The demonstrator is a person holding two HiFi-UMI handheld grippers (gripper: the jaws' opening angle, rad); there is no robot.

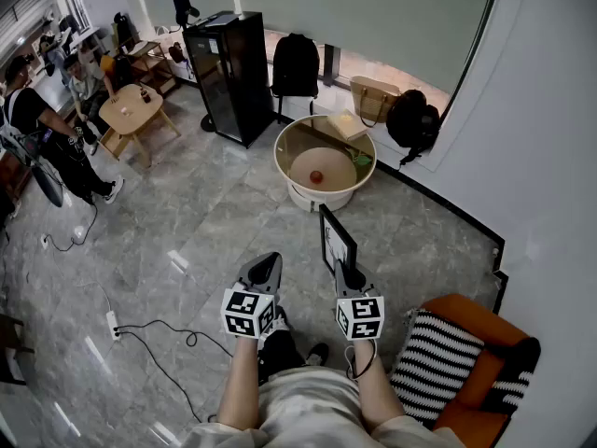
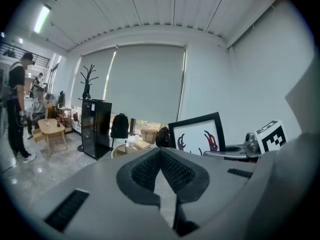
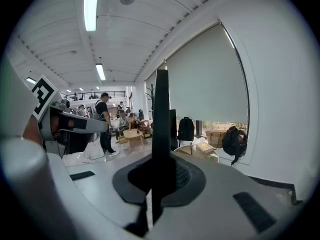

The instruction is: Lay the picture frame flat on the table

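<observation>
While the right claw clamps the picture frame by its edge — left claw closed, empty — it could pivot and slip.

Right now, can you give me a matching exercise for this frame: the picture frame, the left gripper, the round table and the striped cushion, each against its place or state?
Things:
1. picture frame
2. left gripper
3. round table
4. striped cushion

Places or states:
A. lies on the orange chair
B. jaws together, nothing between them
C. upright, clamped in the right gripper
D. stands ahead of both grippers, no frame on it

Pairs: 1-C, 2-B, 3-D, 4-A
</observation>
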